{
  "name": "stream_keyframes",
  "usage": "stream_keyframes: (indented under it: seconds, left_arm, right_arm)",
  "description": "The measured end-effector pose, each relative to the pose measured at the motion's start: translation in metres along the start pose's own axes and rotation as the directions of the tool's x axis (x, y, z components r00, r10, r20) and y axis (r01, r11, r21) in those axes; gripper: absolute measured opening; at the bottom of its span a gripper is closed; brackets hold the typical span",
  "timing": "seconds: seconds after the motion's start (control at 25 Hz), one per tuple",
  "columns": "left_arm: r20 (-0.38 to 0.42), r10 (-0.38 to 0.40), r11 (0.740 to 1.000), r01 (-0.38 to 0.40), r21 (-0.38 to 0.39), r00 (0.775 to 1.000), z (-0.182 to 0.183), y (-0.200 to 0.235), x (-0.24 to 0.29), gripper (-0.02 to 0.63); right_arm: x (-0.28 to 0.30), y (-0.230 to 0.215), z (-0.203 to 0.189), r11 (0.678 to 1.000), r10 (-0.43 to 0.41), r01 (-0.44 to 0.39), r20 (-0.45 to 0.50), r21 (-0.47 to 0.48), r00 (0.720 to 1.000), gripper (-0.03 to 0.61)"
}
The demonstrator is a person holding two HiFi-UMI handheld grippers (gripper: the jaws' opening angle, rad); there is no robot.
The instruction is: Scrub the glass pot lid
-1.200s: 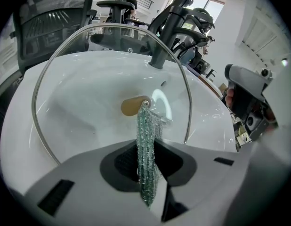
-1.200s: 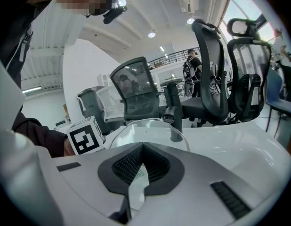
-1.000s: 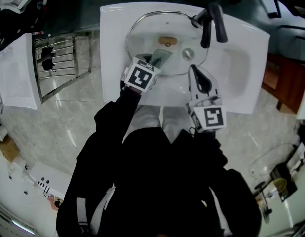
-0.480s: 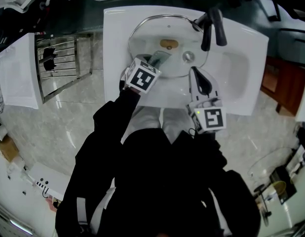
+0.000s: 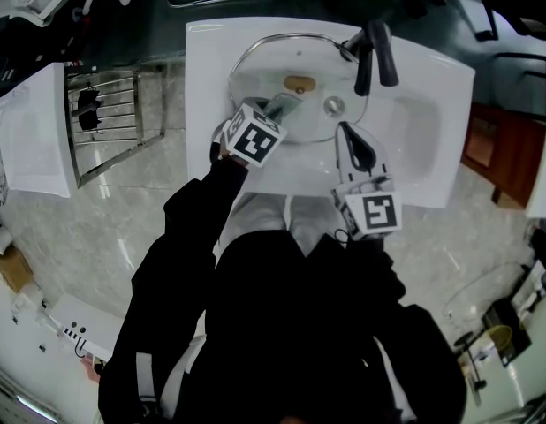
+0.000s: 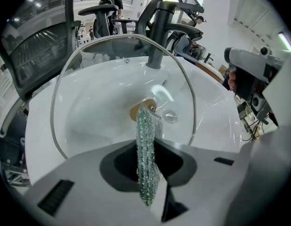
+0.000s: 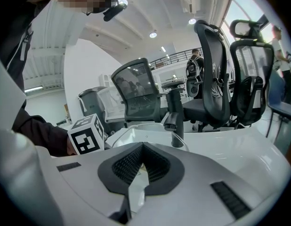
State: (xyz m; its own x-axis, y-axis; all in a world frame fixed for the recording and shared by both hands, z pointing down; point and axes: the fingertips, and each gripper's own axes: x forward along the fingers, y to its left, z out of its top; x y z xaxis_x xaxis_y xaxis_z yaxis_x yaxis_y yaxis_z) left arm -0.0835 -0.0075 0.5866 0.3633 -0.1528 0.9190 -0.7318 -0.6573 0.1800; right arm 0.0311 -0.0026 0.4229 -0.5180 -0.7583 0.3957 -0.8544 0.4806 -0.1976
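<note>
Two grippers work at the sink (image 5: pixel 432 122). The lid (image 6: pixel 101 95) sits tilted over the basin, with the faucet (image 5: pixel 375 49) at 1 o'clock. The right gripper (image 5: pixel 346 126) has its jaws pressed together at the lid's 5 o'clock rim and looks to be pinching it steady. The left gripper (image 5: pixel 282 107) comes in from 7 o'clock, jaws clamped on a green mesh scrubber (image 6: pixel 146 140) whose free end touches the glass near centre. Step in hand, by my read: scrubbing the lid face. To do it well, keep the rim pinch firm so the lid can't slide. Lay the scrubber flat, not tip only, sweep from centre out to the rim, go light on the glass and steer clear of the right jaws.
</note>
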Motion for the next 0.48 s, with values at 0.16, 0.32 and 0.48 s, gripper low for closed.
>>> stream_keyframes:
  seconds: [0.16, 0.32, 0.48]
  left_arm:
    - [-0.007, 0.007, 1.0, -0.007, 0.013, 1.0, 0.004, 0.0005, -0.0025, 0.077]
    - [-0.023, 0.018, 0.999, -0.017, 0.037, 1.0, 0.005, 0.0021, -0.0039, 0.077]
    - [-0.025, 0.022, 0.999, -0.02, 0.044, 0.999, 0.0078, 0.0048, -0.0053, 0.077]
  right_arm:
    - [-0.0003, -0.0013, 0.0003, 1.0, 0.002, -0.002, -0.013, -0.005, 1.0, -0.012]
    - [-0.0009, 0.0031, 0.0026, 1.0, 0.011, -0.011, -0.018, -0.007, 1.0, -0.012]
    - [-0.0005, 0.0044, 0.0065, 1.0, 0.018, -0.018, -0.016, -0.013, 1.0, -0.012]
